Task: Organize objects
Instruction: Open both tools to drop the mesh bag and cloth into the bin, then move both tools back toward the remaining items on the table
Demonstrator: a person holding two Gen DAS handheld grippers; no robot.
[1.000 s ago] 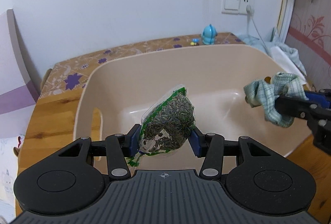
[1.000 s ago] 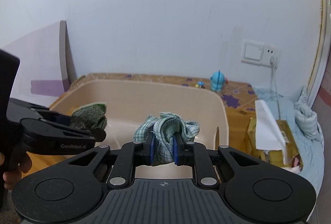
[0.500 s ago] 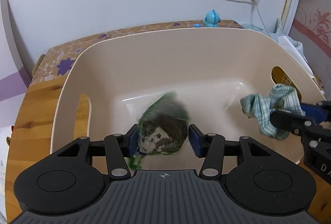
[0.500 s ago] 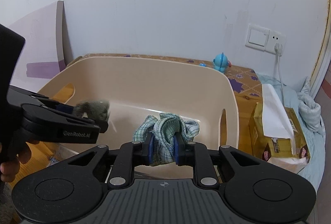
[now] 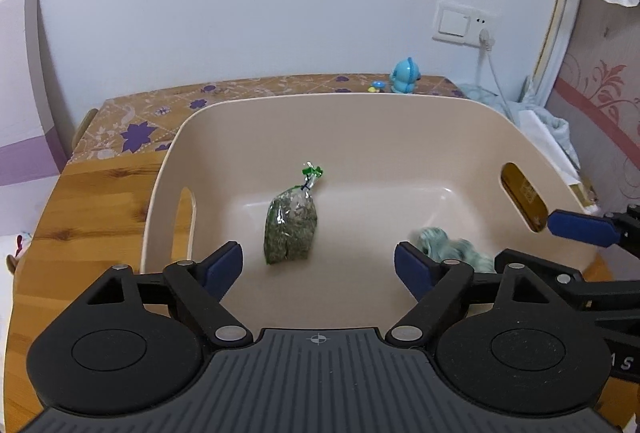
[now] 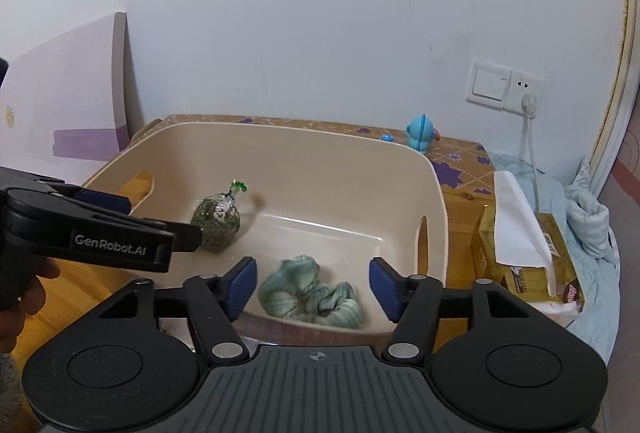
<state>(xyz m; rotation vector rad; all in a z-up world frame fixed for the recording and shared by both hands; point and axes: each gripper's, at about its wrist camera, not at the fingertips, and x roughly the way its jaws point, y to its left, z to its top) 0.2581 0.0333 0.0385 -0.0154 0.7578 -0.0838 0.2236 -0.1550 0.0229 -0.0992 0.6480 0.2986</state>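
In the left wrist view the left gripper (image 5: 318,265) hangs over the near rim of a beige plastic tub (image 5: 400,105) with its blue-padded fingers spread wide and nothing between them. A clear bag of dried green herbs (image 5: 290,229), tied at the top with a green twist, lies flat on the tub floor toward the left handle slot, apart from both pads. A green checked cloth (image 5: 452,251), blurred here, sits on the floor near the right side, partly hidden behind the left gripper's right finger, and one blue pad of the right gripper reaches in from the right edge. The tub stands on a wooden table (image 5: 92,213), with a small blue toy figure (image 5: 405,76) behind it. In the right wrist view the right gripper (image 6: 312,287) is also spread apart and empty, held just above the crumpled cloth (image 6: 310,299), which rests on the tub floor by the near wall. The herb bag (image 6: 216,219) lies farther back on the left, beside the tip of the left gripper (image 6: 132,223). A yellow tissue box (image 6: 524,257) stands right of the tub (image 6: 304,131).
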